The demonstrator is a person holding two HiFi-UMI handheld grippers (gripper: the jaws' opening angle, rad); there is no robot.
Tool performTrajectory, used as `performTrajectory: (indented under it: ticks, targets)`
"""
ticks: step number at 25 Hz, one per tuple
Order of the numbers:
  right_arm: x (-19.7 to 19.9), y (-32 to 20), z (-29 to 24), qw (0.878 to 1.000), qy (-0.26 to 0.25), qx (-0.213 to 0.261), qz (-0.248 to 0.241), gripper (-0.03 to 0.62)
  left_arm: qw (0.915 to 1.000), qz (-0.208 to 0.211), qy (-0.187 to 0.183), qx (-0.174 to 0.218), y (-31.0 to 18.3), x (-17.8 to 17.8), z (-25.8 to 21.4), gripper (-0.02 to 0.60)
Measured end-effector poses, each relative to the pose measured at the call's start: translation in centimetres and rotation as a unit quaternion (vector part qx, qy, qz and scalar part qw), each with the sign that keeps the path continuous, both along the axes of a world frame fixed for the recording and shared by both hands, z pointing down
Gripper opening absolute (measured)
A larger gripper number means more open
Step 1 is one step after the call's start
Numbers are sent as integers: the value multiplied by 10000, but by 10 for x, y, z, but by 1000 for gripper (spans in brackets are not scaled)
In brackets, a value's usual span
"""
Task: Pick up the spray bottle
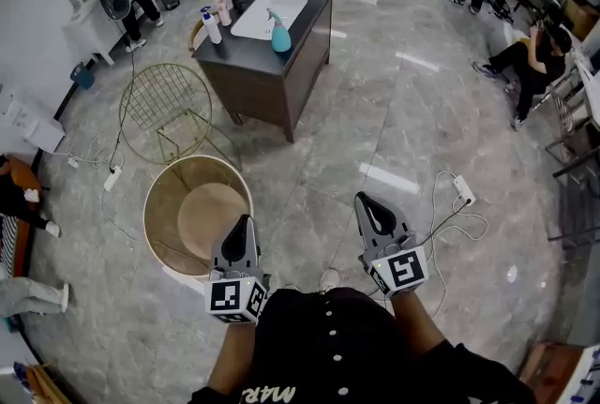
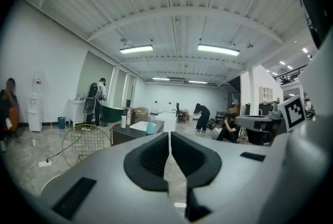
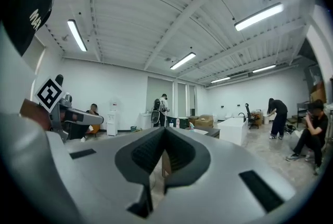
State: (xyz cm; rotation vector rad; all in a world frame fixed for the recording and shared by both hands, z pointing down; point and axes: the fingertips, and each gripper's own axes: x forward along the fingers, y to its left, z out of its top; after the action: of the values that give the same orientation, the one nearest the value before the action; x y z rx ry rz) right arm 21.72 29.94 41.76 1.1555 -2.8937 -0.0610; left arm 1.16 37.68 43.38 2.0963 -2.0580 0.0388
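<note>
Marble floor (image 1: pixel 394 130) stretches between the dark desk (image 1: pixel 272 79), where the teal spray bottle (image 1: pixel 280 34) stands by the basin (image 1: pixel 258 18), and the left tool (image 1: pixel 242 224) and right tool (image 1: pixel 366 202), both closed and empty, so walk close before opening either

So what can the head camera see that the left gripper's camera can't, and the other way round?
Only the head view: the left gripper and right gripper seen together from above, and a looped white cable on the floor.

Only the left gripper view: the ceiling lights, a water dispenser by the wall, and its own fingers close up, pressed together with nothing between them.

Both: the dark cabinet with the teal spray bottle standing on it, well away from either gripper, and the gold wire chair beside it.
</note>
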Motion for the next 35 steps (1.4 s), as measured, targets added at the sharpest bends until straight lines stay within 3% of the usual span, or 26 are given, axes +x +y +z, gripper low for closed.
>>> performTrajectory:
  ticks: [5,12,26,35]
  targets:
    - [3,-15,7,9998,-21,-78,-208,-5,9998,-184,-10,20,-9,2,0,21]
    - [-3,-57,14,9999,34,-84,-118,-5,9996,-276,51,-3,-42,-12,11,21]
    - [-68,-197,0,10000,35,50,59,-5,9999,-6,63,150,-195,-81,0,21]
    - [-114,-268,-4,9995,9,17,327,-5,9995,236,121,159,-264,-129,-3,21]
